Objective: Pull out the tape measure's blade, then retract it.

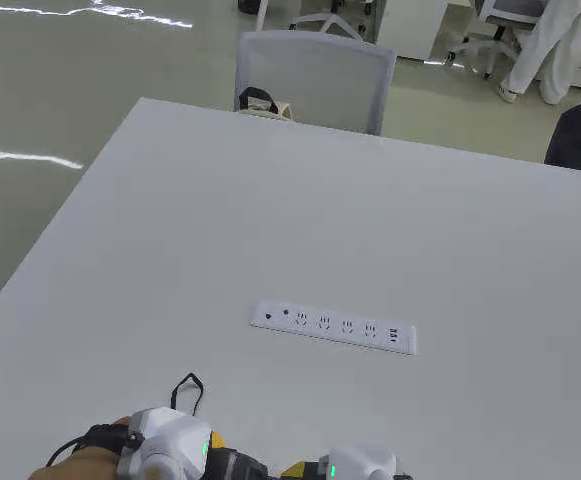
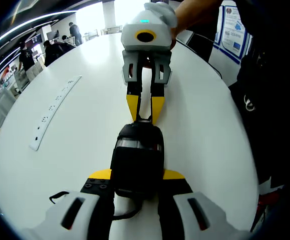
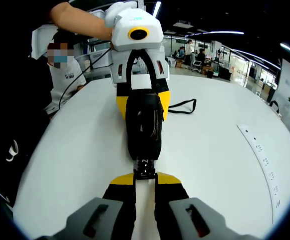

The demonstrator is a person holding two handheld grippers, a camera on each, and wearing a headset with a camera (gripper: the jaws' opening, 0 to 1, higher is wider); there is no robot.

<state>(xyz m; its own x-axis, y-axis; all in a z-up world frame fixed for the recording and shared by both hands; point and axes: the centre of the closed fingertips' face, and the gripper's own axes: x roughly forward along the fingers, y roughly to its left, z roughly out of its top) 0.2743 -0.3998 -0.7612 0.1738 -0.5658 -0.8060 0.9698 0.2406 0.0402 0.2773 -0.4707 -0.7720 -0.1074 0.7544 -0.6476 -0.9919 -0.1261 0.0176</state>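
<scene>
2 grippers share the tape measure (image 2: 137,150), which lies on the white table (image 1: 370,220) close in front of you. Your left gripper (image 2: 137,176) clamps its sides to anchor it. Your right gripper (image 3: 145,180), almost closed, pinches the blade tab (image 3: 144,168), apparently for pulling.

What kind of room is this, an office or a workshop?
Probably an open-plan office or lab: a large white table carrying a power strip, and a grey office chair at its far edge.
</scene>
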